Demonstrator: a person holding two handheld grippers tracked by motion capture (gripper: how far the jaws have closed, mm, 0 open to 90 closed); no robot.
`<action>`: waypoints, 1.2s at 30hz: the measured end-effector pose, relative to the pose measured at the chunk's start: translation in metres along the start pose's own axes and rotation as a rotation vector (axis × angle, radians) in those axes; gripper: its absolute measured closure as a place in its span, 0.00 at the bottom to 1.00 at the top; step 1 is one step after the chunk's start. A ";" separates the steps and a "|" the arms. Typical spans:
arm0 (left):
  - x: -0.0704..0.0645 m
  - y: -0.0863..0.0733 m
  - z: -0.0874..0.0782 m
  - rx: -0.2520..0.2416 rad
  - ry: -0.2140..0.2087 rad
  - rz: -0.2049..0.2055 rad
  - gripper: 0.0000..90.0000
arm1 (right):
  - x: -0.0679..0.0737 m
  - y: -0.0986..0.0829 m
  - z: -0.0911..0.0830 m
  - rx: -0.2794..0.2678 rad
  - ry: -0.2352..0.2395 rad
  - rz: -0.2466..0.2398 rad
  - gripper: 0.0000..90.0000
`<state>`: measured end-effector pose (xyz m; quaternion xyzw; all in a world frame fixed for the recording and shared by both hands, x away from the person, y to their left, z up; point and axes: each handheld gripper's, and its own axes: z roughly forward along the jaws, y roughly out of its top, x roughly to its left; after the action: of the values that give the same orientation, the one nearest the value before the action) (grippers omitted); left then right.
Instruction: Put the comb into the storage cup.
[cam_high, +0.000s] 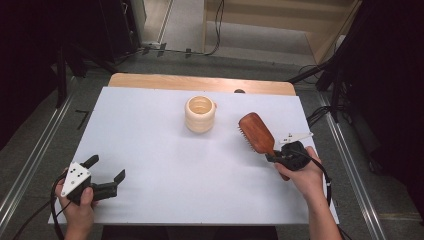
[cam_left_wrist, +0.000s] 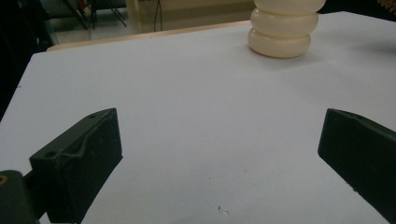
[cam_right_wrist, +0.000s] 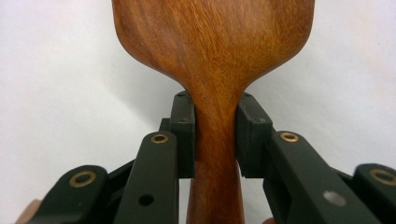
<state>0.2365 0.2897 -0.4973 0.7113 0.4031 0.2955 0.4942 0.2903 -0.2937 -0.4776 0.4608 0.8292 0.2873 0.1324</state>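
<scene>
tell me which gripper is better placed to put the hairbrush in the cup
Right. The right gripper is already shut on the hairbrush handle, beside the cream cup. The left gripper is open and holds nothing, at the table's near left corner.

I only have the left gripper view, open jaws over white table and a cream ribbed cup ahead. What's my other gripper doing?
Observer: The right gripper is shut on a wooden hairbrush, clamped at the handle's neck.
Operator: Which way do the bristles face?
Observer: In the high view, bristles show along the brush's left edge, toward the cream ribbed cup.
Operator: Anything inside that cup?
Observer: From above, its inside looks empty.
</scene>
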 end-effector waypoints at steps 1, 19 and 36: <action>0.000 0.000 0.000 -0.001 0.000 -0.001 0.00 | 0.002 0.000 -0.001 -0.013 0.002 0.005 0.79; -0.002 0.006 0.001 0.030 0.005 0.021 0.00 | 0.026 -0.014 -0.013 -0.253 -0.028 0.050 0.79; -0.044 0.038 0.012 -0.007 -0.094 0.023 0.00 | 0.034 -0.019 -0.019 -0.423 -0.011 0.089 0.79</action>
<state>0.2355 0.2391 -0.4662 0.7271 0.3702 0.2687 0.5119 0.2497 -0.2798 -0.4721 0.4606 0.7284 0.4581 0.2178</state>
